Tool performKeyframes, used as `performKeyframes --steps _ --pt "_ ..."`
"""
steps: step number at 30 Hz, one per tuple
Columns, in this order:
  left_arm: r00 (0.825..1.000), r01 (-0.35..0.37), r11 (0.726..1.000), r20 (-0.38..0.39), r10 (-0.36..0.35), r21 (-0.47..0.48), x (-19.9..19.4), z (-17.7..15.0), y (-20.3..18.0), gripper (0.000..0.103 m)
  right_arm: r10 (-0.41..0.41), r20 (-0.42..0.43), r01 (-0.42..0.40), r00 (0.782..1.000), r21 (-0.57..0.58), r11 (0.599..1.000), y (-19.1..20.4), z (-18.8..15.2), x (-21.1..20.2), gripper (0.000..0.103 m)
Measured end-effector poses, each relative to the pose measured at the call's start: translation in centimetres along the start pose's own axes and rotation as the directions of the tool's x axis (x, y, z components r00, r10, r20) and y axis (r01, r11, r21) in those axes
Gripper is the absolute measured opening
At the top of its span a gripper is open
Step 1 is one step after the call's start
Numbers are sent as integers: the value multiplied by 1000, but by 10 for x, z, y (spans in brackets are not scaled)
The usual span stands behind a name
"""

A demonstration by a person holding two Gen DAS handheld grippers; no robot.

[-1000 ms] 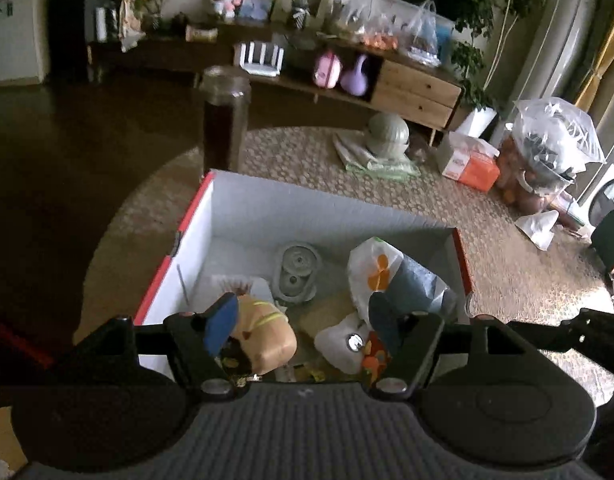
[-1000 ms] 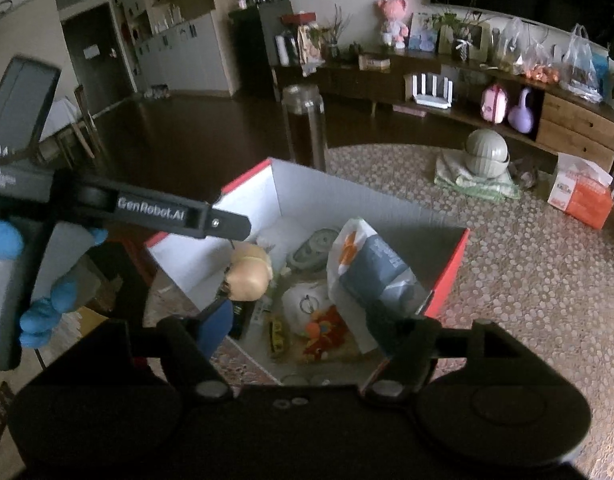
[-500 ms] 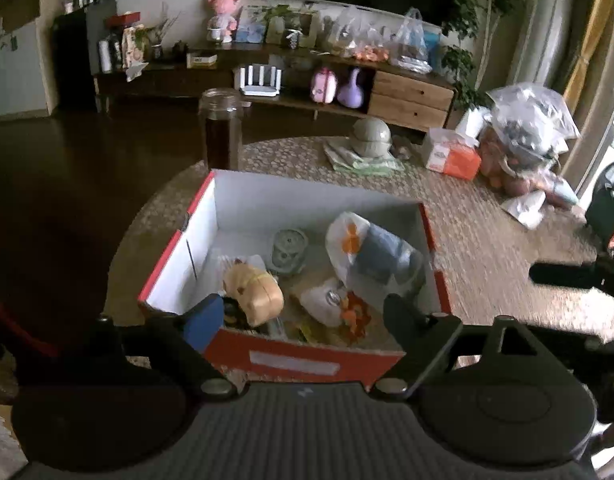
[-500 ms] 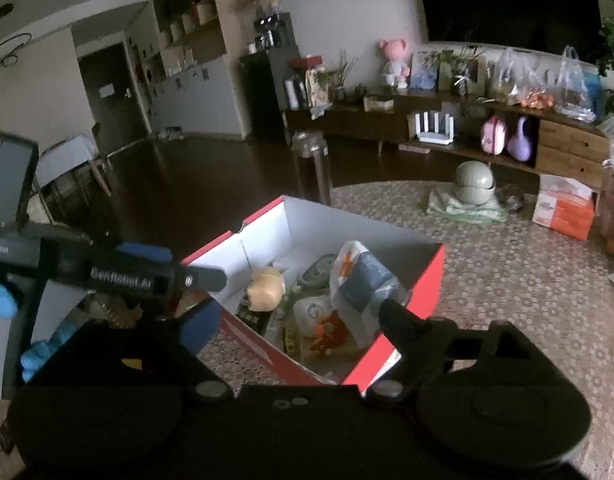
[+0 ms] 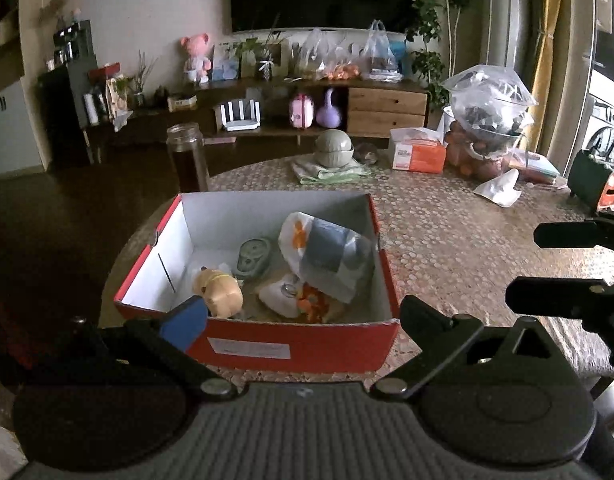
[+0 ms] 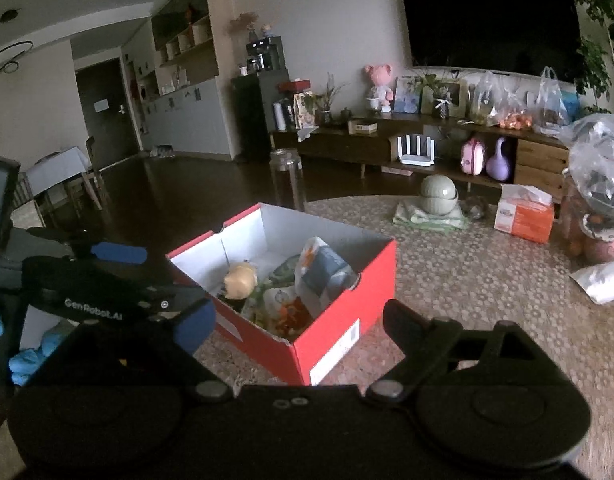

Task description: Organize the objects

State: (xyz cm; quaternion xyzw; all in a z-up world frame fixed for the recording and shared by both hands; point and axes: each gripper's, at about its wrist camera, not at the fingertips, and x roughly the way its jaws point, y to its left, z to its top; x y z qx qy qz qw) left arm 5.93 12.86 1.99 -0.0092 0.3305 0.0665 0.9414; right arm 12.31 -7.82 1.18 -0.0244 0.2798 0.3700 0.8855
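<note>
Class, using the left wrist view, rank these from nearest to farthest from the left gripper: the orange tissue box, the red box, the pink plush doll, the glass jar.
From the left gripper:
1. Red box, directly ahead between the fingers.
2. Glass jar, behind the box, left.
3. Orange tissue box, far side of the table, right.
4. Pink plush doll, on the cabinet by the wall.

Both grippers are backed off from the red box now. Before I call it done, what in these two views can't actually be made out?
- Box floor under the plastic bag: hidden in both views by the bag.
- Small orange items by the white pouch: too small and dim to identify, left wrist view.
- Red box near-left corner: covered by the right gripper finger, right wrist view.
- Label on the box front: text too blurred, left wrist view.
</note>
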Motion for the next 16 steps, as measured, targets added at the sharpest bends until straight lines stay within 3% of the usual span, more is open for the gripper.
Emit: performKeyframes --steps 16 --pt "999 -28 999 -31 27 -27 -1 -11 -12 103 -5 -3 5 1000 53 999 -22 -17 -9 91"
